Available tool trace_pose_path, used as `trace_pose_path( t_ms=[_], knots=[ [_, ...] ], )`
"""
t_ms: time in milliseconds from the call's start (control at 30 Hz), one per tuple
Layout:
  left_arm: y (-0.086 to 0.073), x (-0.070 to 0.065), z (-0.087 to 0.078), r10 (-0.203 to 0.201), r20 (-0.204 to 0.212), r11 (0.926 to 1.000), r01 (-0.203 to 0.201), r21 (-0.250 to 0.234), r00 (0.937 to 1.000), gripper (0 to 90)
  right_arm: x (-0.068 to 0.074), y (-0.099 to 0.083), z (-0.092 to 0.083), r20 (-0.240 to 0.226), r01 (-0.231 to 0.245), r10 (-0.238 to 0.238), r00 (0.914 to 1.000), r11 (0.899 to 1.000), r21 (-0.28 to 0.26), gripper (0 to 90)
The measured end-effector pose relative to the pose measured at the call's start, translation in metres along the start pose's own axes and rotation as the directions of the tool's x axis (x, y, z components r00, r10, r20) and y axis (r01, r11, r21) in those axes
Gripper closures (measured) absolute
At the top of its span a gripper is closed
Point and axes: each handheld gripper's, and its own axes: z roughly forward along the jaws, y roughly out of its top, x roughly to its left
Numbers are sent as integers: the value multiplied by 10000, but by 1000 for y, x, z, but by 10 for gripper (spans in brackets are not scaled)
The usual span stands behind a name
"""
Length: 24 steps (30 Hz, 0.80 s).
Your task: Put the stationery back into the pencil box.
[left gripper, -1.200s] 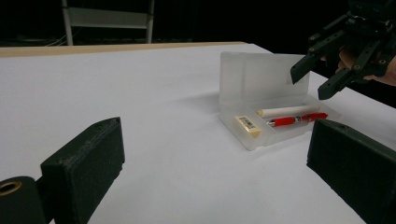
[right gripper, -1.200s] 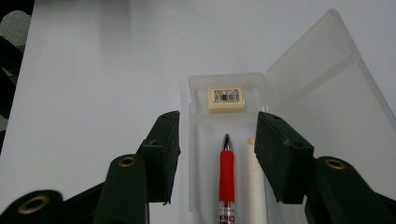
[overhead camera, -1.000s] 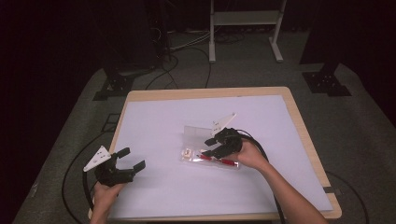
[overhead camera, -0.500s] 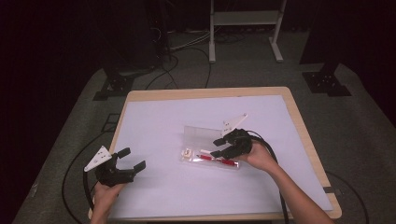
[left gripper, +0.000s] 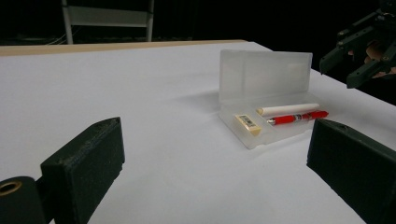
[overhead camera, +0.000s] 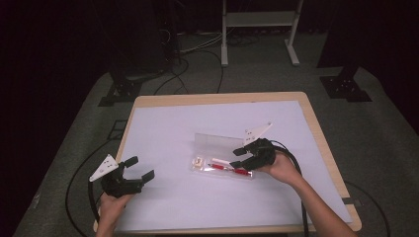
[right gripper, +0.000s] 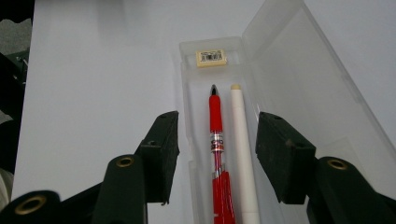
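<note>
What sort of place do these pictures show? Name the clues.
Probably a recording studio or lab: a white-topped table on grey carpet, loose cables on the floor and black stand feet against dark surroundings.

Pretty dark room overall, black all around the edges. The wooden table [overhead camera: 316,129] has a white sheet [overhead camera: 207,123] covering most of its top and stands on grey carpet [overhead camera: 375,133]. Behind it there's a white metal stand [overhead camera: 259,29] with two legs, some black cables [overhead camera: 185,64] snaking across the floor, and black tripod-style feet [overhead camera: 346,86] on both sides.
</note>
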Motion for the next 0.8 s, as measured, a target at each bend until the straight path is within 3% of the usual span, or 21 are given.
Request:
trace_pose_path(
  t_ms=[800],
  knots=[
    [-1,-1,2,36,17,9999,-36,111,10000,35,6,-29,-20,245,-425,425,9988,9991,-23,473]
  ],
)
